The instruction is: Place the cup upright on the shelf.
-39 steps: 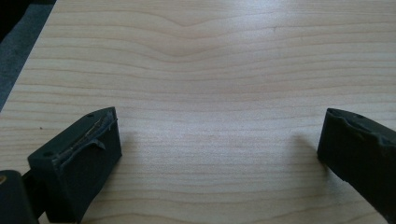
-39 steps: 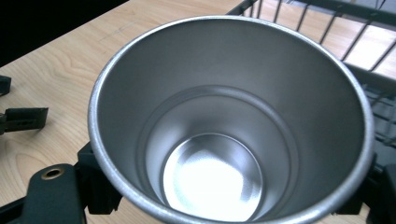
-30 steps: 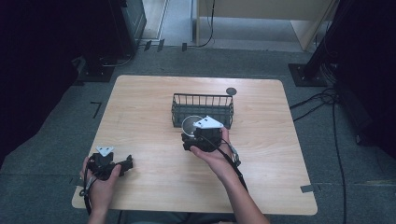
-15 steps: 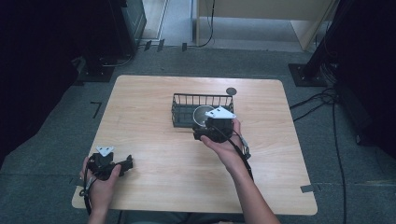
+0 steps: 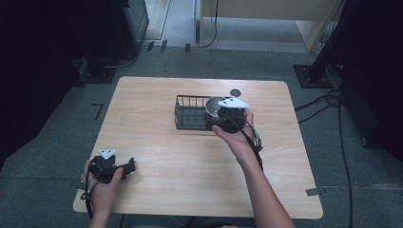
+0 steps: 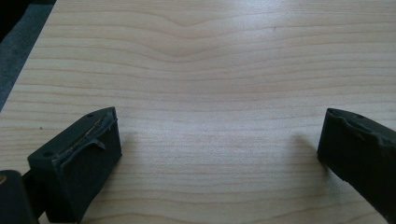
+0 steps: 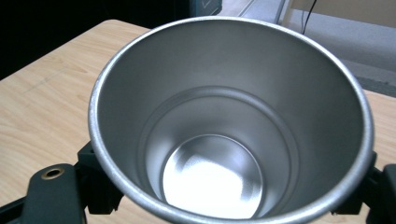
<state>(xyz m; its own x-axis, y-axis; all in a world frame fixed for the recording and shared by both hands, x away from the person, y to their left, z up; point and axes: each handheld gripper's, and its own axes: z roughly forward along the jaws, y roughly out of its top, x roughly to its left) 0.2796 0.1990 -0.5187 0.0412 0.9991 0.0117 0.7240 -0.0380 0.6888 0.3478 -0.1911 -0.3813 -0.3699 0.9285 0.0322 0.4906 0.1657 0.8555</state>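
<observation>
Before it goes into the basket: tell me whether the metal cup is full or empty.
Empty. The right gripper view looks straight into the metal cup and shows its bare shiny bottom, with nothing inside.

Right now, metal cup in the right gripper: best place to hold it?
Keep the hold as it is: the right gripper clamps the metal cup on its outer wall, one jaw on each side. The wall tapers toward the base, so a grip nearer the wide rim is less likely to slip.
</observation>
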